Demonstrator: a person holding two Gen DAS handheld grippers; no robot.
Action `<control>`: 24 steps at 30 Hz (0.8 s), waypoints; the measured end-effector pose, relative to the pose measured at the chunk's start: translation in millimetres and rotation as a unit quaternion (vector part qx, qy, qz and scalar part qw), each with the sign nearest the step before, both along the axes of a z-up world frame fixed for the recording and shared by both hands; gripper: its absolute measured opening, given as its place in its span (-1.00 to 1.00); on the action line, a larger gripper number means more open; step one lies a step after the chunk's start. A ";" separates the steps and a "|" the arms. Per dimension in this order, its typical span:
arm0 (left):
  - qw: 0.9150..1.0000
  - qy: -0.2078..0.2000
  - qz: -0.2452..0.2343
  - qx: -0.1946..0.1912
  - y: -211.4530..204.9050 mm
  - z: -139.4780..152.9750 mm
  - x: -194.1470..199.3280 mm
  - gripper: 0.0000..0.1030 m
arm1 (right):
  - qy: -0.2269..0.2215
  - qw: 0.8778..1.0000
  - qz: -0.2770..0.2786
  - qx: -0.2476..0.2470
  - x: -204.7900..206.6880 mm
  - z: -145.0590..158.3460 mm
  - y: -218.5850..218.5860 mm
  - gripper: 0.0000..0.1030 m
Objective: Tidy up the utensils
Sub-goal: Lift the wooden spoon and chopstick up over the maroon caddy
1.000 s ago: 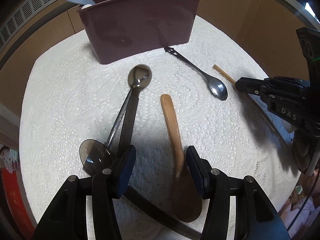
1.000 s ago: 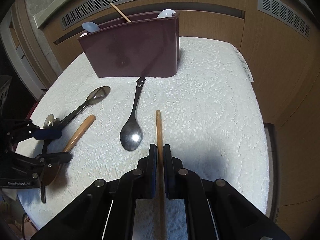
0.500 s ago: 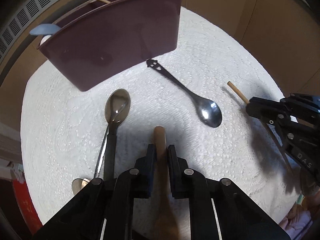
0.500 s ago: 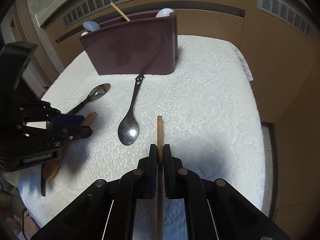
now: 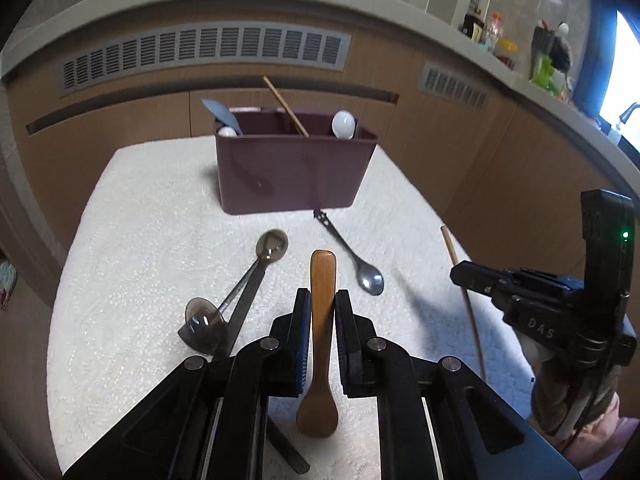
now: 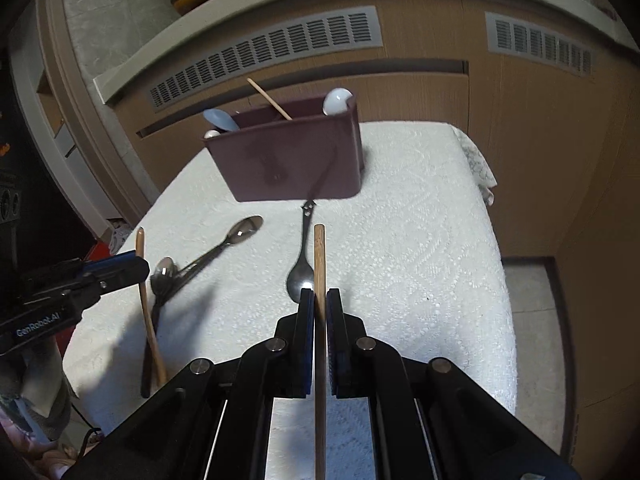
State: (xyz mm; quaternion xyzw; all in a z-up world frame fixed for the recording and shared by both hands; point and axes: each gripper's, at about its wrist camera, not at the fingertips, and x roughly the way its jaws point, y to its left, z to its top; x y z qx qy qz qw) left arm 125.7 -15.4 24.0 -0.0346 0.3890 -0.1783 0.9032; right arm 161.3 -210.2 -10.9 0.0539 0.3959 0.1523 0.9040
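From the left wrist camera, we see our left gripper (image 5: 322,308) pinching the wooden spoon (image 5: 320,344) up off the white cloth (image 5: 132,240), handle toward the dark red holder (image 5: 294,170), while two dark spoons (image 5: 236,292) and a shiny spoon (image 5: 354,256) lie on the cloth between us and it. From the right wrist camera, we see our right gripper (image 6: 317,306) squeezed tight on a wooden chopstick (image 6: 319,264), which points at the same holder (image 6: 288,160) standing at the far end of the cloth (image 6: 420,240).
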 end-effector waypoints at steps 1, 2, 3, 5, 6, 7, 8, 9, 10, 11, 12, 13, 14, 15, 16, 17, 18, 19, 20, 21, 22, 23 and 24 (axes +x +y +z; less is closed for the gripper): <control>1.000 -0.005 0.001 -0.004 -1.6 3.8 2.6 -0.76 | -0.002 1.000 0.001 -0.001 -1.6 3.0 1.6 -0.88; 1.000 -0.008 0.001 -0.006 -0.1 6.8 1.4 -0.76 | -0.005 1.000 0.003 -0.001 -3.6 6.6 3.4 -0.88; 1.000 -0.012 0.002 -0.009 1.5 9.8 0.6 -0.76 | -0.011 1.000 0.005 -0.004 -5.5 11.1 5.5 -0.88; 1.000 -0.019 0.004 -0.015 3.7 14.4 -0.9 -0.76 | -0.022 1.000 0.006 -0.009 -9.8 19.6 7.7 -0.88; 1.000 -0.022 0.004 -0.017 0.5 10.3 3.4 -0.76 | -0.028 1.000 0.007 -0.011 -11.9 24.1 8.4 -0.88; 0.999 -0.026 0.005 -0.018 1.9 12.5 2.3 -0.76 | -0.033 0.999 0.007 -0.013 -14.2 28.3 8.7 -0.88; 0.999 -0.031 0.005 -0.020 3.5 15.4 0.6 -0.76 | -0.039 0.999 0.006 -0.015 -16.3 32.7 8.8 -0.88; 0.999 -0.034 0.007 -0.022 2.9 15.5 0.6 -0.76 | -0.044 0.999 0.006 -0.016 -18.2 36.9 8.6 -0.88; 0.999 -0.038 0.007 -0.022 3.9 18.7 -2.2 -0.76 | -0.048 0.999 0.005 -0.017 -20.1 40.4 8.2 -0.88; 0.999 -0.042 0.007 -0.022 4.9 21.6 -4.0 -0.76 | -0.054 0.998 0.005 -0.018 -21.8 44.7 8.5 -0.88; 0.999 -0.046 0.008 -0.023 6.0 25.1 -5.7 -0.76 | -0.059 0.998 0.005 -0.019 -23.5 48.1 8.3 -0.88; 0.999 -0.048 0.008 -0.024 5.7 26.3 -5.7 -0.76 | -0.062 0.998 0.005 -0.019 -24.7 50.7 7.9 -0.88; 0.998 -0.052 0.008 -0.024 6.4 30.0 -6.3 -0.76 | -0.066 0.998 0.005 -0.019 -25.8 54.1 7.7 -0.88; 0.998 -0.057 0.008 -0.025 7.1 34.5 -6.5 -0.76 | -0.074 0.997 0.004 -0.020 -27.1 59.1 7.7 -0.88; 0.998 -0.061 0.008 -0.026 7.5 38.0 -5.9 -0.76 | -0.080 0.997 0.004 -0.021 -28.3 63.5 7.8 -0.88; 0.997 -0.069 0.007 -0.025 7.9 45.1 -4.7 -0.76 | -0.091 0.996 0.003 -0.023 -28.5 70.2 7.8 -0.88; 0.997 -0.077 0.007 -0.025 8.2 52.9 -3.5 -0.76 | -0.103 0.994 0.001 -0.025 -27.9 78.0 7.8 -0.88; 0.995 -0.094 0.008 -0.022 8.3 66.2 -1.0 -0.76 | -0.115 0.993 0.000 -0.027 -26.3 86.0 7.7 -0.88; 0.994 -0.107 0.008 -0.019 8.6 78.1 1.7 -0.76 | -0.132 0.991 -0.002 -0.032 -23.8 97.7 8.4 -0.88; 0.992 -0.125 0.009 -0.015 8.4 93.6 6.1 -0.76 | -0.153 0.987 -0.005 -0.038 -20.6 111.7 8.8 -0.88; 0.990 -0.140 0.011 -0.014 8.8 107.9 10.8 -0.76 | -0.173 0.984 -0.009 -0.043 -17.8 123.8 8.8 -0.88; 0.988 -0.152 0.012 -0.014 9.9 120.1 17.0 -0.76 | -0.196 0.979 -0.014 -0.046 -13.9 139.3 8.6 -0.88; 0.986 -0.163 0.016 -0.015 11.2 131.8 23.5 -0.76 | -0.219 0.975 -0.019 -0.046 -8.0 157.1 8.5 -0.88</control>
